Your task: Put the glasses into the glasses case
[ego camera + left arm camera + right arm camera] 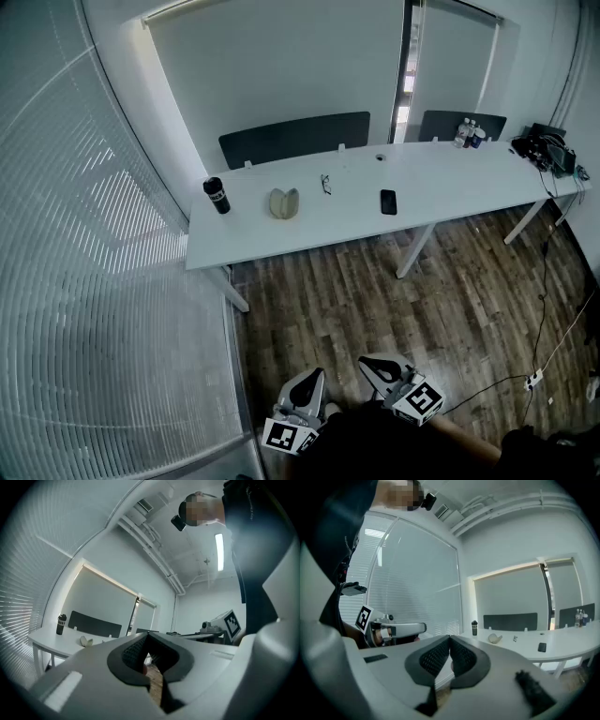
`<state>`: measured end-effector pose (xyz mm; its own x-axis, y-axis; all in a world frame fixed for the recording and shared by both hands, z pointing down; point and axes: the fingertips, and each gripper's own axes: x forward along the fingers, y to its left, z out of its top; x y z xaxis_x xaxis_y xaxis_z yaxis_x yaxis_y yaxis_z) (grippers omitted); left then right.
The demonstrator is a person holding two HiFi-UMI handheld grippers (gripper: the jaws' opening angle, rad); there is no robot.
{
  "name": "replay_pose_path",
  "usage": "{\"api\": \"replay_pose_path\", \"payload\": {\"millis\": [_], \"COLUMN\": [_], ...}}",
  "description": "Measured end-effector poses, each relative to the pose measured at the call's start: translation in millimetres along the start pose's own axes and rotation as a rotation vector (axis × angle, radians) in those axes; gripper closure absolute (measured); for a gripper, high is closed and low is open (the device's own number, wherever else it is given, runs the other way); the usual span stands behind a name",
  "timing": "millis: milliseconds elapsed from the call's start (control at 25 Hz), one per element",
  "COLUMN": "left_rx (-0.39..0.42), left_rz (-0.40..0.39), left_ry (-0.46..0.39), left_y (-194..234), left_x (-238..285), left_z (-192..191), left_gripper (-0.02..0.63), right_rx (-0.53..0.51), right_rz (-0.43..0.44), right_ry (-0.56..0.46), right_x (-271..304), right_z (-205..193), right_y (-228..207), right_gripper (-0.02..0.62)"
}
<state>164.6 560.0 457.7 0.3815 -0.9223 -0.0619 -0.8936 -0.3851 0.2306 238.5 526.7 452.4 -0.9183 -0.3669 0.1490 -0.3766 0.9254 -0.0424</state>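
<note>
Far across the room, the dark-framed glasses [325,184] lie on the white table [450,183]. Just to their left, the beige glasses case [284,202] lies open. In the right gripper view, the case [495,639] and glasses [514,639] are small and distant. The case [85,641] also shows in the left gripper view. Both grippers are held low near my body, well short of the table. My left gripper [313,374] [147,634] is shut with nothing in it. My right gripper [371,362] [450,638] is also shut and empty.
A black bottle [217,195] stands at the table's left end and a phone [388,201] lies right of the glasses. Two dark chairs [295,137] sit behind the table, with bottles [466,132] and black gear [544,147] at the right. A cable and power strip [533,380] lie on the wood floor. Window blinds [84,281] run along the left.
</note>
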Motion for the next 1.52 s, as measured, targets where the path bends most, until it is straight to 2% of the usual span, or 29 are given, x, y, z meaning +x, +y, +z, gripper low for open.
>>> {"api": "replay_pose_path", "payload": {"millis": [240, 480, 720, 920, 1120, 1240, 1520], "left_rx": [-0.008, 0.006, -0.007, 0.008, 0.040, 0.076, 0.106], "left_rz": [0.016, -0.012, 0.008, 0.018, 0.030, 0.031, 0.035], "left_ry": [-0.005, 0.015, 0.043, 0.073, 0.084, 0.107, 0.130], "left_y": [18, 22, 39, 48, 50, 55, 58], "left_x": [-4, -2, 4, 29, 64, 92, 160], "left_z": [4, 4, -11, -19, -12, -9, -3], "left_gripper": [0.599, 0.598, 0.598, 0.598, 0.598, 0.598, 0.598], "right_rx": [-0.004, -0.027, -0.010, 0.013, 0.040, 0.031, 0.045], "right_rz": [-0.002, -0.022, -0.048, -0.057, -0.064, -0.050, -0.060], "right_ry": [0.035, 0.063, 0.069, 0.050, 0.019, 0.009, -0.004], "right_x": [17, 27, 33, 36, 40, 48, 47], "right_z": [0, 1, -5, -11, -7, -3, -2], "right_y": [6, 9, -6, -36, -75, -102, -172], "right_gripper": [0.588, 0.588, 0.589, 0.588, 0.589, 0.589, 0.589]}}
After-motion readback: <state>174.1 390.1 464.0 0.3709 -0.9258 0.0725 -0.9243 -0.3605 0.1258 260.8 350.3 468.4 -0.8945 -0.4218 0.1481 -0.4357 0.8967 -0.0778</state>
